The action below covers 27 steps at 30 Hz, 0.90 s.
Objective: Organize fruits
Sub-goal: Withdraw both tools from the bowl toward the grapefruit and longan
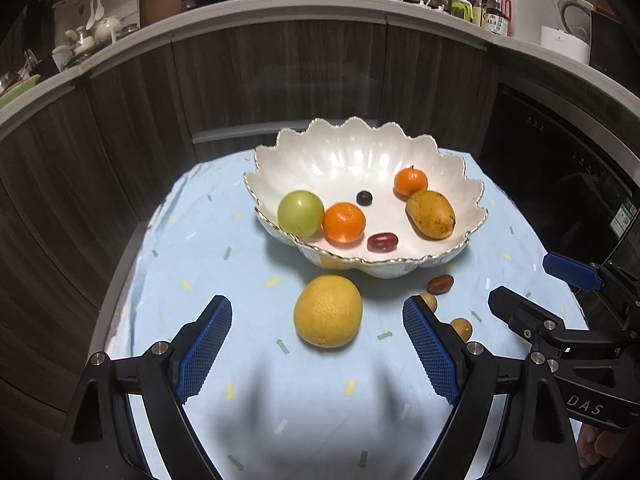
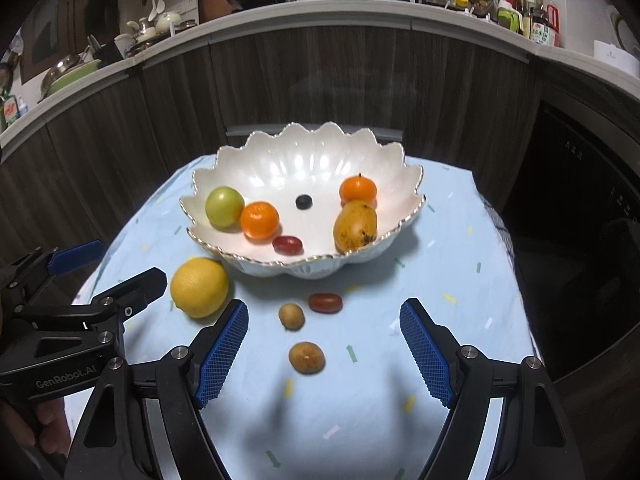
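Note:
A white scalloped bowl [image 1: 360, 148] [image 2: 312, 152] holds a green apple [image 1: 301, 213], two oranges [image 1: 344, 222], a mango [image 1: 430, 214], a red grape [image 1: 382, 242] and a blueberry [image 1: 364, 197]. On the cloth in front lie a big yellow citrus [image 1: 328, 311] [image 2: 199, 287], a red grape [image 2: 325, 303] and two small brown fruits [image 2: 291, 315] [image 2: 306, 357]. My left gripper [image 1: 318, 346] is open, with the yellow citrus just ahead between its fingers. My right gripper [image 2: 324, 346] is open, with the nearer brown fruit between its fingers.
A light blue patterned cloth [image 1: 248, 400] covers the small table. Dark wood cabinet fronts [image 1: 280, 80] curve behind it, with a cluttered kitchen counter [image 1: 320, 0] above. A dark appliance [image 2: 580, 220] stands at the right.

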Tool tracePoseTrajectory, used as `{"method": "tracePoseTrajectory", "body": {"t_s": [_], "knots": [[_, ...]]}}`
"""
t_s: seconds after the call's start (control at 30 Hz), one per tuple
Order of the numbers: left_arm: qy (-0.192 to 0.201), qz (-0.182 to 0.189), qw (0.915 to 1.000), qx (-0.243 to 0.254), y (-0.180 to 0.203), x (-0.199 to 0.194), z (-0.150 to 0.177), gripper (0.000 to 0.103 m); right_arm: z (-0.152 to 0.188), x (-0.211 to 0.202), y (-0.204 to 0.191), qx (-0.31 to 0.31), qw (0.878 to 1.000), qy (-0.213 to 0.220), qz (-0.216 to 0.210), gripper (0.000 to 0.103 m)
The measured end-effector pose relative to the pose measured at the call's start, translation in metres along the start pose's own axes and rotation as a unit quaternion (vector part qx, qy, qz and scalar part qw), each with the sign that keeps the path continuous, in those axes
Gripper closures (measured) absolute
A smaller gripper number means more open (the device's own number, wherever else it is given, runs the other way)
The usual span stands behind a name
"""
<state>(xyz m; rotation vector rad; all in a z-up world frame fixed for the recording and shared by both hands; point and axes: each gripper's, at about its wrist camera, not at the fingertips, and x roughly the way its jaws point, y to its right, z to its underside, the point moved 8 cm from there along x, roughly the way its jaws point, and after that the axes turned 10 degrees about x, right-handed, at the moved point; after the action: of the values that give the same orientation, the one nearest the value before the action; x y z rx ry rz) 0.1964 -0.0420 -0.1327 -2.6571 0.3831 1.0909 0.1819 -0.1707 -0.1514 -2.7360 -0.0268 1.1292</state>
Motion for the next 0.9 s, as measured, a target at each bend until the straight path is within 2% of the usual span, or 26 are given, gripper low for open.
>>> {"method": "tracePoseTrajectory", "body": {"t_s": [0.37, 0.9], "knots": [[-0.019, 0.005, 0.9998, 0.008, 0.007, 0.023, 0.011, 0.016, 0.012, 0.018, 0.007, 0.001, 1.000, -0.018, 0.009, 0.024], [-0.039, 0.005, 0.9992, 0.007, 0.015, 0.055, 0.014, 0.019, 0.007, 0.046, 0.019, 0.000, 0.999, -0.034, 0.014, 0.024]]}}
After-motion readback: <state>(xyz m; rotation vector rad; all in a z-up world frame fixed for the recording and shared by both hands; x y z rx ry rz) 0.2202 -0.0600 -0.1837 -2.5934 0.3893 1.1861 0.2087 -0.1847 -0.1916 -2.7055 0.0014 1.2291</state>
